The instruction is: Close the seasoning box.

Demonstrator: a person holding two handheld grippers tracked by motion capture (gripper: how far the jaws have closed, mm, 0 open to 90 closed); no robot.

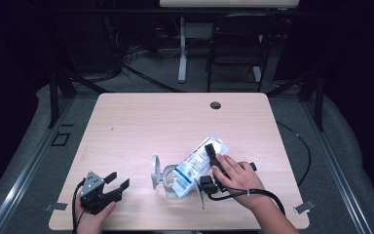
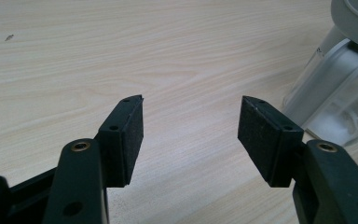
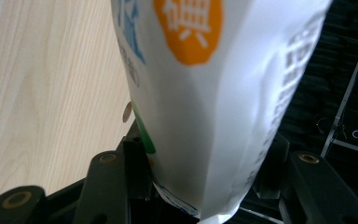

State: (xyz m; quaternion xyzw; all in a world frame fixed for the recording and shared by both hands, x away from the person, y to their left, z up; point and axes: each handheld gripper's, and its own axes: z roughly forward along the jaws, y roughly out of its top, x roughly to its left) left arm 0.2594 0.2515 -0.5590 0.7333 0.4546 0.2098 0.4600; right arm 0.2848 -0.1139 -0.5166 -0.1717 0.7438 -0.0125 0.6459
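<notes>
A: Nearest first — the left gripper (image 1: 111, 184) sits at about 7 o'clock on the surface (image 1: 141, 117), jaws spread with nothing between them. Its own view shows bare pale wood grain past the flat black pads (image 2: 130, 135).

B: And the right gripper (image 1: 213, 163)?

A: At about 5 o'clock, closed on a white pouch (image 1: 198, 163) — jaws wide because the pouch is thick. It's tilted, lower end pointing down into a clear jar (image 1: 168, 183) near 6 o'clock, upper end slanting off toward 1 o'clock.

B: How does the pouch look to handle?

A: Soft and crinkly, I'd judge. The film (image 3: 205, 116) is glossy white with blue print and an orange badge, and it bulges between the jaws, so the contents shift. Probably slippery, and light enough to sag. A hold near the sealed top end, where the right gripper has it, seems sensible; squeezing the belly would push contents out.

B: And the jar?

A: Clear, rigid, cylindrical, with a grey hinged lid (image 1: 154, 171) standing open on its 9 o'clock side. Smooth and likely to slide or tip if nudged — the left gripper could steady it.

B: Farther back?

A: A small round hole (image 1: 215, 105) near the far edge, about 12 o'clock.
</notes>
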